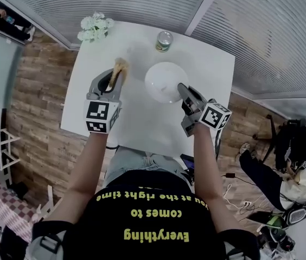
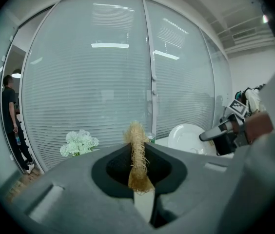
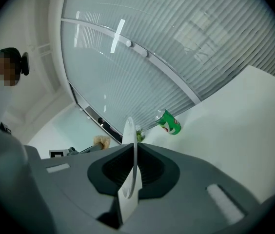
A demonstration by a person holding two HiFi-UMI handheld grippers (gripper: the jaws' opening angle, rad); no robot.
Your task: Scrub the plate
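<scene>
White plate (image 1: 164,80) hung mid-frame over the bench (image 1: 142,126), its rim clamped edge-on in the right tongs (image 1: 181,88) to steady it. The left tongs (image 1: 116,76) pinched a fibrous scrubber (image 1: 121,65) left of it, seemingly ready to rub.

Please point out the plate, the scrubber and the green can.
plate (image 1: 161,79), head view, on its white inner face.
scrubber (image 2: 138,152), left gripper view, on its fibrous middle.
green can (image 3: 169,122), right gripper view, on its side wall.

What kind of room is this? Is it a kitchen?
Probably an office or studio, not a kitchen: glass walls with blinds, a plain white table, and cables lying on the wooden floor.
</scene>
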